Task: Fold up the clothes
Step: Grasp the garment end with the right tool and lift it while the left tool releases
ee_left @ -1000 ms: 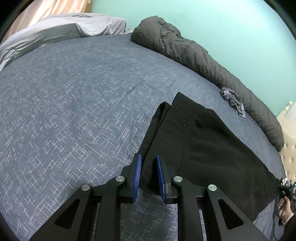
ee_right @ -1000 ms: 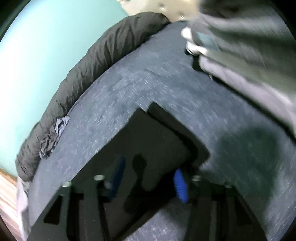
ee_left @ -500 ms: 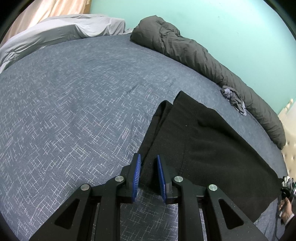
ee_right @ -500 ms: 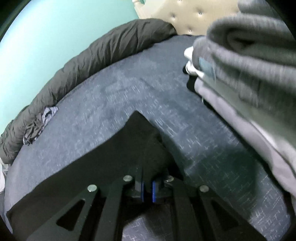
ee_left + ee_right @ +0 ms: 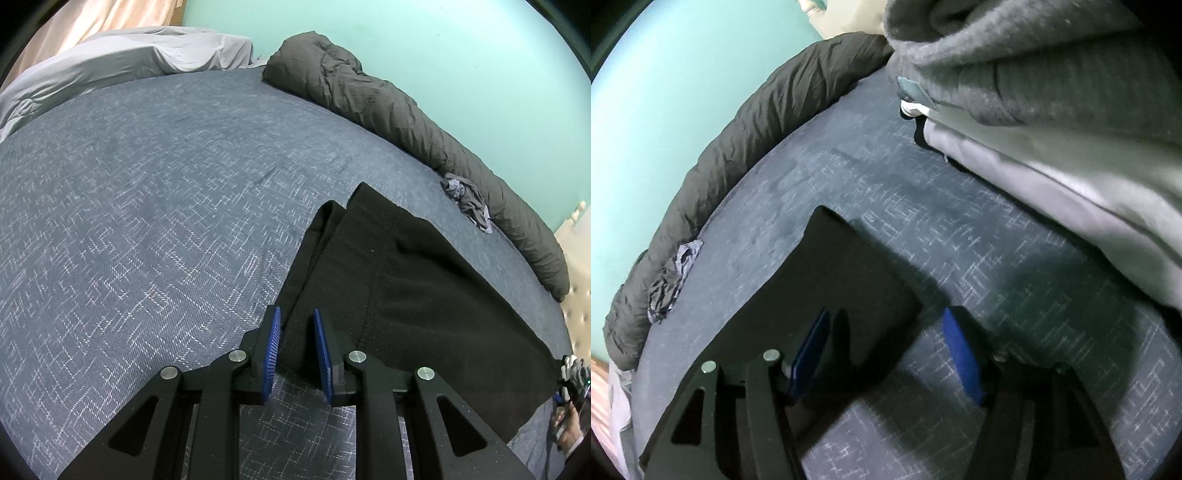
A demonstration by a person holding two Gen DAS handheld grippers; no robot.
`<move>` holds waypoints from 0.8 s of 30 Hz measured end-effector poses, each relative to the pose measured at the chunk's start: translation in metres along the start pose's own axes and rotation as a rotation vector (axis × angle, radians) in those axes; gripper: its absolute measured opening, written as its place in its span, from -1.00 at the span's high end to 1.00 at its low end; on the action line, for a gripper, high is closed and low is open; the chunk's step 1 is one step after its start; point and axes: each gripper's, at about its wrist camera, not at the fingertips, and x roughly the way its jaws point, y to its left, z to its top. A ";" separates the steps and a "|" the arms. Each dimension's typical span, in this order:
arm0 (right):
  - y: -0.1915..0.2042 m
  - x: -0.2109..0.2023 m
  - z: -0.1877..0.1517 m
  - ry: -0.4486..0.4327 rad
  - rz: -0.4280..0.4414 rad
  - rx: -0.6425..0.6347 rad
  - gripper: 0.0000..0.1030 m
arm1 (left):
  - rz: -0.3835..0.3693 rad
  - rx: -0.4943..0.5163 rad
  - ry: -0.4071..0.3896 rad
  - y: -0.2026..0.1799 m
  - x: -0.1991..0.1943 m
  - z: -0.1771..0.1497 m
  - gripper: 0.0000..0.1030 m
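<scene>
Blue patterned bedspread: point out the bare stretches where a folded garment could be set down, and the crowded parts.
The widest bare stretch of the blue patterned bedspread lies left of the black garment, up to the pale grey sheet. A narrower strip runs between the garment and the dark grey rolled duvet. It is crowded by the stacked grey folded clothes and the small crumpled grey cloth.

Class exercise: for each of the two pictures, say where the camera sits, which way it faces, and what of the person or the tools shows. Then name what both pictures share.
Left wrist view: sits behind the left tool, facing down across the blue bedspread to the teal wall; its pads bracket the black garment's edge; a hand shows at lower right.
Right wrist view: sits behind the right tool, facing the folded grey clothes stack; its jaws are opening over the garment's corner.
Shared: black garment, bedspread, rolled dark duvet, crumpled grey cloth, wall.
</scene>
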 end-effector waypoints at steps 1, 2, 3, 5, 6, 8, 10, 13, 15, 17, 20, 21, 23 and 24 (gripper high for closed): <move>0.000 0.000 0.001 0.000 0.008 0.007 -0.25 | 0.000 -0.001 0.000 0.000 0.000 0.000 0.59; 0.002 0.001 0.002 0.001 0.007 0.005 -0.26 | 0.001 -0.001 0.000 0.000 0.000 0.000 0.58; 0.005 0.002 0.002 0.001 0.000 -0.004 -0.26 | 0.002 -0.001 -0.001 0.000 0.000 0.000 0.58; 0.012 0.005 0.003 -0.001 -0.015 -0.032 -0.26 | 0.003 0.001 0.000 0.000 0.001 0.000 0.57; 0.018 0.006 0.002 -0.005 -0.024 -0.058 -0.26 | 0.003 0.001 0.000 0.000 0.002 0.000 0.57; 0.027 0.011 0.000 -0.006 -0.041 -0.096 -0.26 | 0.003 0.000 0.002 0.001 0.002 0.000 0.54; 0.036 0.017 -0.002 -0.007 -0.058 -0.131 -0.20 | 0.004 -0.005 -0.001 0.002 0.002 0.000 0.51; 0.039 0.018 -0.004 -0.007 -0.047 -0.149 0.36 | 0.004 -0.011 -0.004 0.004 0.002 0.001 0.50; 0.042 0.018 -0.003 -0.006 -0.037 -0.156 0.58 | 0.006 -0.013 -0.008 0.005 0.001 0.001 0.50; 0.051 0.011 -0.003 -0.020 -0.040 -0.205 0.70 | 0.005 -0.021 -0.017 0.007 -0.002 0.001 0.50; 0.064 -0.004 0.002 -0.054 -0.023 -0.248 0.75 | 0.007 -0.034 -0.034 0.011 -0.008 0.002 0.50; 0.067 -0.009 0.005 -0.063 -0.016 -0.250 0.75 | 0.006 -0.042 -0.040 0.013 -0.011 0.002 0.50; 0.073 -0.020 0.014 -0.073 0.002 -0.249 0.75 | 0.002 -0.055 -0.049 0.016 -0.016 0.003 0.50; 0.078 -0.026 0.017 -0.078 0.007 -0.253 0.76 | -0.001 -0.060 -0.053 0.018 -0.018 0.002 0.50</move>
